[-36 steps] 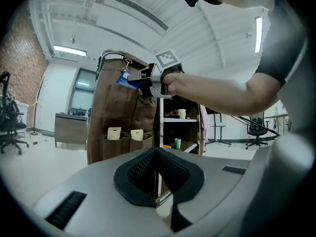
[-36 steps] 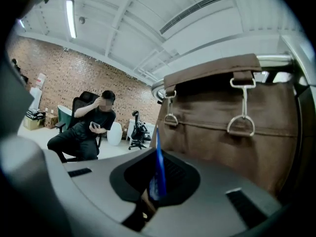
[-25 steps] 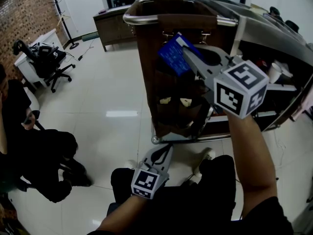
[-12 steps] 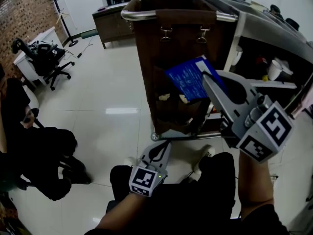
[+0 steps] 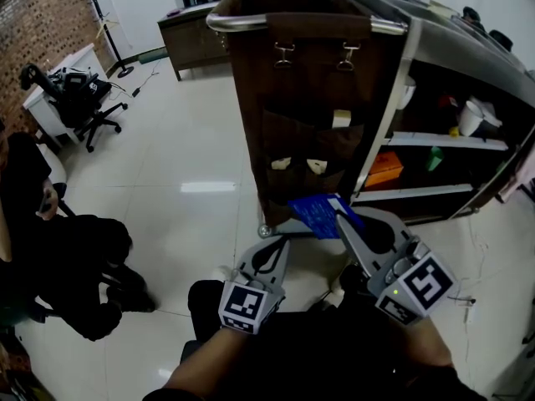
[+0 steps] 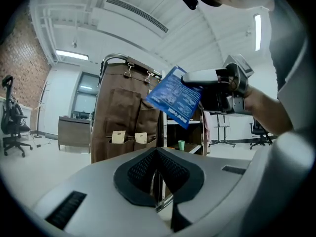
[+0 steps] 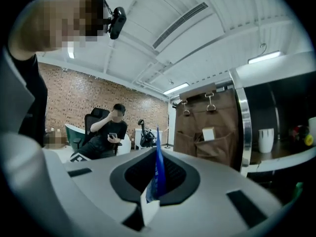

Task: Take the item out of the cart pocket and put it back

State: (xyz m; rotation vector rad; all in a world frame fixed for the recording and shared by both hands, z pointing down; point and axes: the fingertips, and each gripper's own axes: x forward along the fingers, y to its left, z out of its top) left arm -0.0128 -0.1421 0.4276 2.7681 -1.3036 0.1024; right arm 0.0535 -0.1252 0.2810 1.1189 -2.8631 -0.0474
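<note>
Floor: one glossy white tiled floor (image 5: 184, 165), bare between the wearer and the cart.
Cart: one tall grey-topped service cart (image 5: 456, 53), far and right of centre, with a metal rail across its near end.
Shelves: two white shelves (image 5: 443, 143) open on the cart's right side, holding an orange box (image 5: 386, 168), a small green cup (image 5: 433, 159) and a white cup (image 5: 470, 122).
Pocket panel: one brown fabric pocket panel (image 5: 313, 90) hangs flat over the cart's near end, with rows of pockets in its lower half.
Bystander: one seated person in dark clothes (image 5: 75, 257) at the left, well apart from the cart.
Cabinet: one dark wooden cabinet (image 5: 188, 44) at the far wall.
Chair: one black office chair (image 5: 79, 107) at far left, beside a white desk.
Grippers: two. The left gripper (image 5: 287, 246) is low and near, its jaws together with nothing between them. The right gripper (image 5: 339, 220) is just right of it, jaws clamped on the packet.
Task item: one flat blue printed packet (image 5: 316, 215), pinched by one edge in the right gripper. It is outside every pocket, low before the cart's foot and below the lower pocket row.
Cards: three pale paper cards stick out of pockets, one (image 5: 341, 119) higher at the right and two side by side lower down (image 5: 282, 164) (image 5: 317, 166).
Clips: two metal clips (image 5: 284, 54) (image 5: 345, 56) fasten the panel under the rail.
In the way: nothing lies between the packet and the pockets.
</note>
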